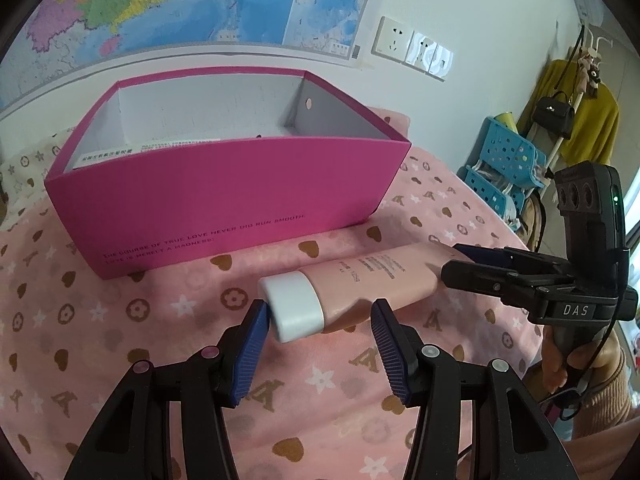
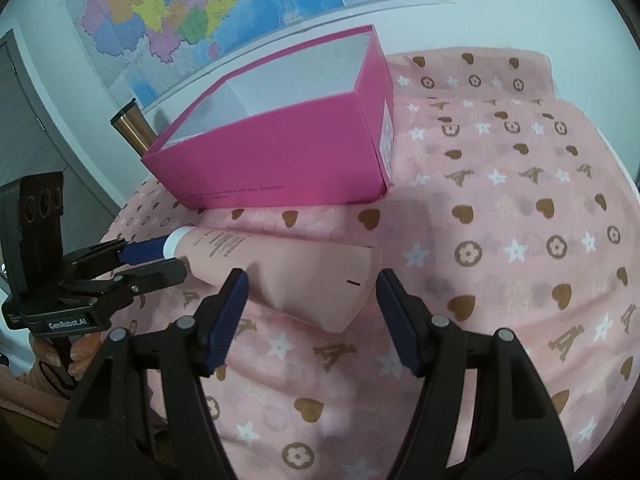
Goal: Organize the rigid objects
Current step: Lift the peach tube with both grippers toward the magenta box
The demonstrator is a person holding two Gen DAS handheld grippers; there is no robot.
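A pink tube (image 1: 368, 280) (image 2: 288, 268) with a white cap (image 1: 294, 308) lies across the blanket, just in front of an open magenta box (image 1: 224, 200) (image 2: 280, 152). My left gripper (image 1: 320, 306) (image 2: 174, 258) holds the cap end: one blue pad touches the cap and the other touches the tube's shoulder. My right gripper (image 2: 312, 276) (image 1: 451, 259) spans the flat crimped end, with both pad tips against its edges. Whether the tube rests on the blanket or hangs just above it, I cannot tell.
A pink patterned blanket (image 2: 500, 240) covers the bed. Printed packaging (image 1: 148, 150) lies inside the box. A copper tumbler (image 2: 130, 128) stands behind the box's left corner. Blue crates (image 1: 504, 164) and a coat rack (image 1: 580, 112) stand at the right. A map hangs on the wall.
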